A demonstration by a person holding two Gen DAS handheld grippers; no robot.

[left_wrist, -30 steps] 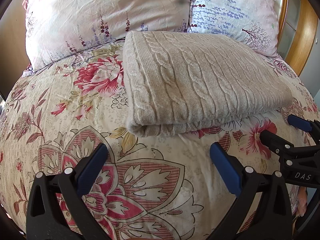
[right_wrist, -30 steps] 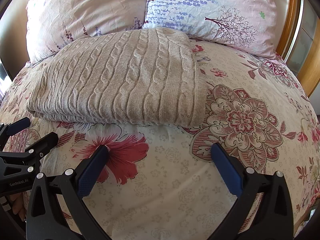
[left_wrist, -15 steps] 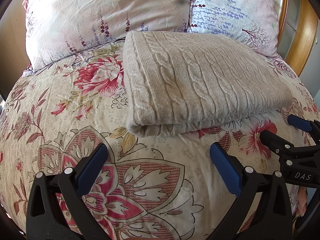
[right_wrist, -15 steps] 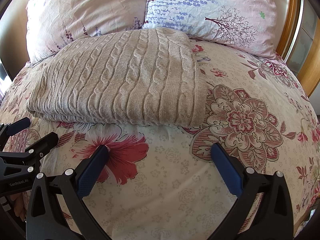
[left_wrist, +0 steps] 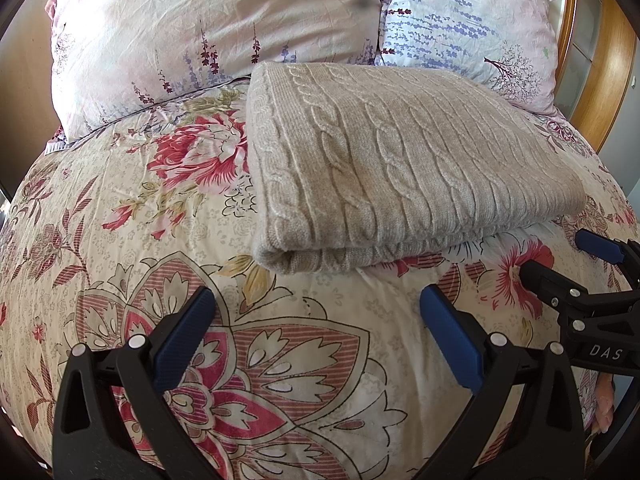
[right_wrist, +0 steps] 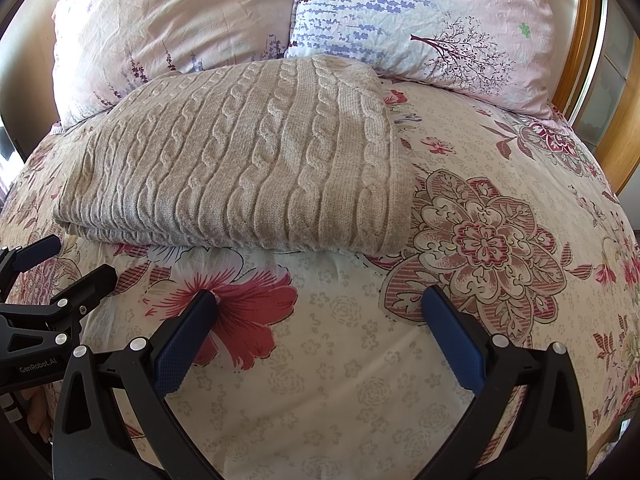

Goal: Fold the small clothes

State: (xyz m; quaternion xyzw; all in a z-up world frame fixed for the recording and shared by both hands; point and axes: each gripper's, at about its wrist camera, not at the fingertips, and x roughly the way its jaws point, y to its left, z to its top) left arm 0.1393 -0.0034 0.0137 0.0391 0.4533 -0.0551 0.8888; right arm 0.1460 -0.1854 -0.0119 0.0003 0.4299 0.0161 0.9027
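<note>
A beige cable-knit garment (left_wrist: 400, 168) lies folded in a neat rectangle on the floral bedspread (left_wrist: 132, 216), its folded edge toward me. It also shows in the right wrist view (right_wrist: 248, 168). My left gripper (left_wrist: 316, 312) is open and empty, just short of the garment's near edge. My right gripper (right_wrist: 318, 312) is open and empty, also short of the near edge. The right gripper shows at the right of the left wrist view (left_wrist: 560, 256), and the left gripper at the left of the right wrist view (right_wrist: 68, 260).
Two floral pillows (left_wrist: 208, 28) (left_wrist: 472, 24) lean at the head of the bed behind the garment. A wooden headboard (left_wrist: 604, 60) curves at the right. The bedspread (right_wrist: 500, 240) extends right of the garment.
</note>
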